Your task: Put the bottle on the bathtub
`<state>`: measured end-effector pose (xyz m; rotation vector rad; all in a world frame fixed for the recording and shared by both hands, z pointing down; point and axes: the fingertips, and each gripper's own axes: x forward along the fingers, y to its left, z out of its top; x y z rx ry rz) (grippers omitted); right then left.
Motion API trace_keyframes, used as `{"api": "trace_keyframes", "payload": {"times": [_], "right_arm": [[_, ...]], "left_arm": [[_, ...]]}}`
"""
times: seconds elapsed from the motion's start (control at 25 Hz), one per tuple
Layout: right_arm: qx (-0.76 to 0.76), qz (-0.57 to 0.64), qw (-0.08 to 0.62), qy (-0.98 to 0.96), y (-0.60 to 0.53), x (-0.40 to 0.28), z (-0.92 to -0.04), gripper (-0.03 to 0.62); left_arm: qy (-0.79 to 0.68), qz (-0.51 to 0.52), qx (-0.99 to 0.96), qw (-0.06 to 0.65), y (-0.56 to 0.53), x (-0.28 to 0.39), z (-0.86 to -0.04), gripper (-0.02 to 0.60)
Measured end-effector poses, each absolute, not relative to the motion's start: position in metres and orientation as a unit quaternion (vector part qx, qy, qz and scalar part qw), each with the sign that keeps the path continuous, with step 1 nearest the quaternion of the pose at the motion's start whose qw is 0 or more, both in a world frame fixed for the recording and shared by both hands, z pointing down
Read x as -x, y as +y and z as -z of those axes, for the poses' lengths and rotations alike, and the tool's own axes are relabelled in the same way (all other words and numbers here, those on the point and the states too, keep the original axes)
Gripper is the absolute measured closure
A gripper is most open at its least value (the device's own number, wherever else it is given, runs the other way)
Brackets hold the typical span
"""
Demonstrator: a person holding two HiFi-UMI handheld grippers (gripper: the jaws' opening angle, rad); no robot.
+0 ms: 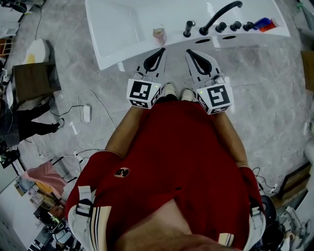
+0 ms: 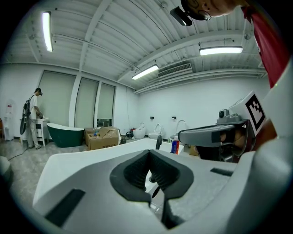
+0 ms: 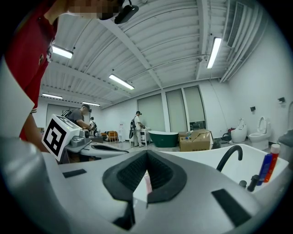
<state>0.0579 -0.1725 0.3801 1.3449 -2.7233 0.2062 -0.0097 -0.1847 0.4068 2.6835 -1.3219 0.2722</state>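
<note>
A small pinkish bottle (image 1: 159, 35) stands upright on the near rim of the white bathtub (image 1: 122, 29). My left gripper (image 1: 159, 50) and right gripper (image 1: 190, 52) are held side by side just short of that rim, both shut and empty. The bottle is just beyond the left gripper's tip. In the left gripper view the jaws (image 2: 149, 153) meet at their tip, with the tub behind them. In the right gripper view the jaws (image 3: 146, 153) are also shut, and a pink sliver of the bottle (image 3: 147, 183) shows through the gap below the tip.
A black faucet (image 1: 221, 12) and knobs (image 1: 189, 28) sit on the tub's deck, with blue and red bottles (image 1: 265, 23) at its right end. Cables and a power strip (image 1: 87, 113) lie on the floor at left, near a brown stool (image 1: 34, 81). A person (image 2: 32, 119) stands by a green tub (image 2: 66, 135).
</note>
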Motion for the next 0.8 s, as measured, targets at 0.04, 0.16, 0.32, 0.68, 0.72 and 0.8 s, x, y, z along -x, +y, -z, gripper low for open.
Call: {"api": "trace_keyframes", "payload": {"times": [0.04, 0.16, 0.32, 0.68, 0.72, 0.8], "right_arm": [[-0.440, -0.067, 0.049, -0.894, -0.172, -0.057, -0.380, 0.595], [-0.440, -0.066, 0.051, -0.894, -0.173, -0.055, -0.379, 0.595], [-0.442, -0.064, 0.053, -0.893, -0.174, -0.056, -0.381, 0.595], [-0.452, -0.060, 0.057, -0.888, -0.180, -0.059, -0.380, 0.595], [-0.453, -0.060, 0.057, -0.888, -0.181, -0.059, -0.381, 0.595], [-0.455, -0.059, 0.059, -0.887, -0.182, -0.058, -0.381, 0.595]], "left_arm": [[-0.437, -0.091, -0.892, 0.069, -0.185, 0.009, -0.407, 0.575], [-0.435, -0.092, -0.893, 0.069, -0.185, 0.009, -0.406, 0.575], [-0.435, -0.093, -0.893, 0.070, -0.186, 0.011, -0.410, 0.575], [-0.440, -0.089, -0.891, 0.075, -0.195, 0.018, -0.413, 0.575], [-0.440, -0.089, -0.891, 0.076, -0.195, 0.020, -0.413, 0.575], [-0.440, -0.088, -0.891, 0.076, -0.196, 0.021, -0.414, 0.575]]}}
